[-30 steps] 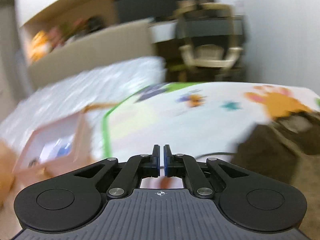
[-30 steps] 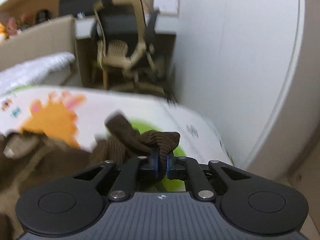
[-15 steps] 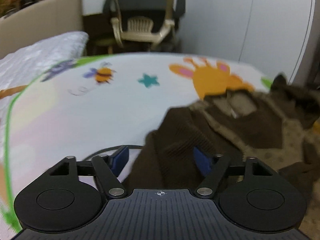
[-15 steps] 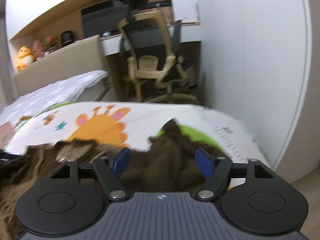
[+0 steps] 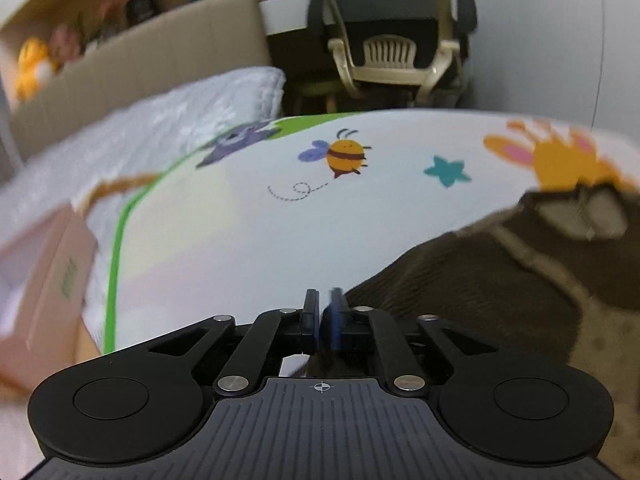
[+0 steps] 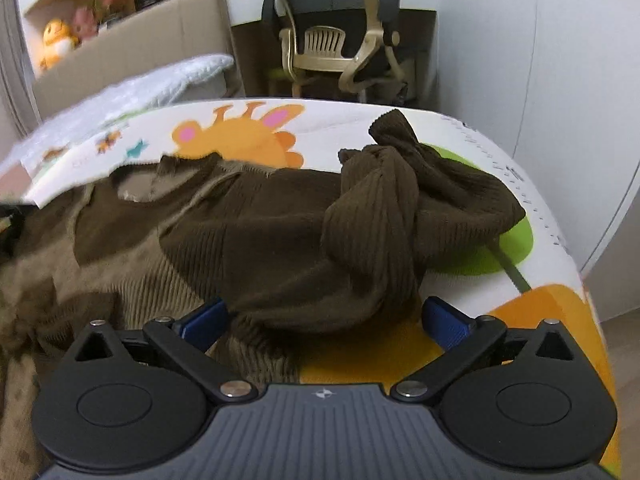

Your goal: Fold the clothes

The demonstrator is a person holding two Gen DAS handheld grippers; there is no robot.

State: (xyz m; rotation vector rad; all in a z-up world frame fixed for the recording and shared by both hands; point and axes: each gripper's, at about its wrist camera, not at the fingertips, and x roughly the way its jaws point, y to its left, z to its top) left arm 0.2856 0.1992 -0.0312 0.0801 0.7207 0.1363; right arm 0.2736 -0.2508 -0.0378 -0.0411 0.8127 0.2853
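Observation:
A dark brown ribbed sweater lies crumpled on a cartoon-printed play mat. My left gripper is at the sweater's left edge with its jaws closing to a thin gap, and dark fabric shows just beneath and between them. In the right wrist view the sweater fills the middle, with a bunched sleeve heaped on its right side. My right gripper is still opening, spread wide. The heap's near fold lies between the blue pads, which do not press on it.
A pink cardboard box sits off the mat's left edge. A white quilt and a tall cardboard panel lie behind it. An office chair stands beyond the mat and a white wall runs along the right.
The left gripper opened over the sweater's edge, then closed there, sinking lower. The right gripper let go of the sleeve, opened wide and drew back; the sleeve dropped onto the heap.

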